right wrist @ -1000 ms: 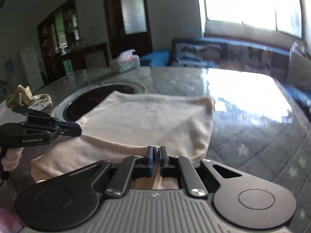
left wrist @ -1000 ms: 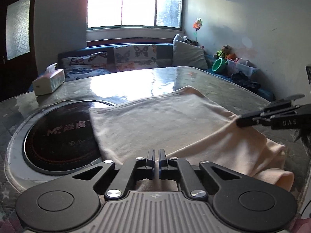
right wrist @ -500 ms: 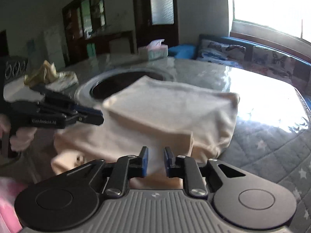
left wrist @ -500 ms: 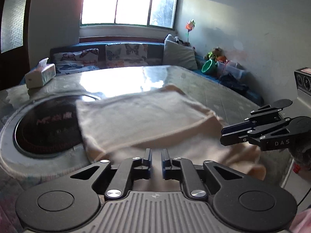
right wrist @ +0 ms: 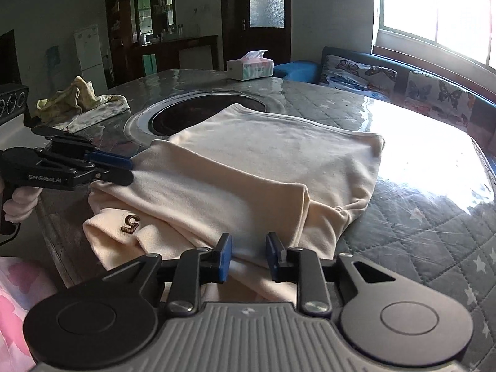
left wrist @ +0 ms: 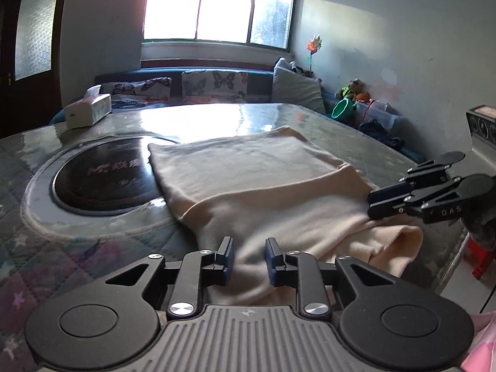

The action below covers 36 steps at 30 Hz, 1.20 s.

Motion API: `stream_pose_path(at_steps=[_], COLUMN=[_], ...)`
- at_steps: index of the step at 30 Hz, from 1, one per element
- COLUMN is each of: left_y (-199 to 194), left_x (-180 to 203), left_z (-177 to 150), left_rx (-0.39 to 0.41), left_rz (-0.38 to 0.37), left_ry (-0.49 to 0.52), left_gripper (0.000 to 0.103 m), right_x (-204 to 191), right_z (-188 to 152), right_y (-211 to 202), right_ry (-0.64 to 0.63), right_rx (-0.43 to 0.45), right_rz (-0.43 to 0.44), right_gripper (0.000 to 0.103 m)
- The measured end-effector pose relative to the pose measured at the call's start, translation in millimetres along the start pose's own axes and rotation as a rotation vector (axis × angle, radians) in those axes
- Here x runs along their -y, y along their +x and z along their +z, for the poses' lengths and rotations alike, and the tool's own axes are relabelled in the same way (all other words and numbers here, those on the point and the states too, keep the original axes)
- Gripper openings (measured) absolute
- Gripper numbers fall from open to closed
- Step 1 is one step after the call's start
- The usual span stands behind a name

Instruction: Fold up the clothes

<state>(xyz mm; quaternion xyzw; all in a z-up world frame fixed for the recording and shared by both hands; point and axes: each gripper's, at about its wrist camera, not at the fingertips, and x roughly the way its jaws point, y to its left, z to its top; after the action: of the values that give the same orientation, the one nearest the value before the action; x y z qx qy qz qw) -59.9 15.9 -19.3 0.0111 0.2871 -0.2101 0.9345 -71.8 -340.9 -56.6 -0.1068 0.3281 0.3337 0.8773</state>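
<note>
Table | R view only: shirt logo (brown)

The near edge of the cream garment is hidden behind the right claw. A hand is cut by the frame's left edge. The stove lettering, perhaps a brand, is unreadable.
</note>
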Motion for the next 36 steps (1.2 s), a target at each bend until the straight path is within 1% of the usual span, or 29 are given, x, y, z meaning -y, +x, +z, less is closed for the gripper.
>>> stream_pose_path(at_steps=[4, 7, 11, 13, 16, 19, 23, 26, 29, 32, 34, 36], left_y=[-4, 7, 25, 31, 41, 46, 47, 39, 24, 16, 12, 10], left_x=[-2, -7, -14, -17, -21, -23, -25, -20, -11, -4, -3, -2], left_z=[10, 21, 35, 39, 39, 35, 32, 33, 29, 20, 14, 8], left_rx=[0.013, 0.021, 0.03, 0.035, 0.016, 0.004, 0.0, 0.016, 0.036, 0.024, 0.012, 0.007], left_rz=[-0.025, -0.038, -0.036, -0.033, -0.021, -0.011, -0.001, 0.012, 0.011, 0.03, 0.038, 0.062], left_ry=[-0.022, -0.059, -0.102, -0.103, -0.11, -0.105, -0.107, -0.08, -0.017, 0.021, 0.022, 0.023], left_gripper=[0.025, 0.025, 0.025, 0.025, 0.025, 0.024, 0.024, 0.025, 0.027, 0.027, 0.027, 0.027], right_x=[1, 1, 3, 6, 11, 18, 19, 17, 12, 7, 7, 8], right_z=[7, 16, 29, 34, 36, 31, 24, 24, 19, 10, 6, 5], right_y=[-3, -3, 6, 14, 24, 35, 35, 27, 14, 5, 4, 2], right_ry=[0.007, 0.004, 0.002, 0.007, 0.033, 0.075, 0.069, 0.054, 0.014, -0.021, -0.019, -0.013], right_rx=[0.014, 0.042, 0.071, 0.079, 0.082, 0.053, 0.049, 0.049, 0.035, 0.016, 0.011, 0.016], right_rz=[0.009, 0.011, 0.002, -0.006, -0.023, -0.035, -0.035, -0.03, -0.018, -0.02, -0.025, -0.026], right_gripper=[0.027, 0.028, 0.029, 0.029, 0.029, 0.029, 0.029, 0.029, 0.032, 0.032, 0.033, 0.033])
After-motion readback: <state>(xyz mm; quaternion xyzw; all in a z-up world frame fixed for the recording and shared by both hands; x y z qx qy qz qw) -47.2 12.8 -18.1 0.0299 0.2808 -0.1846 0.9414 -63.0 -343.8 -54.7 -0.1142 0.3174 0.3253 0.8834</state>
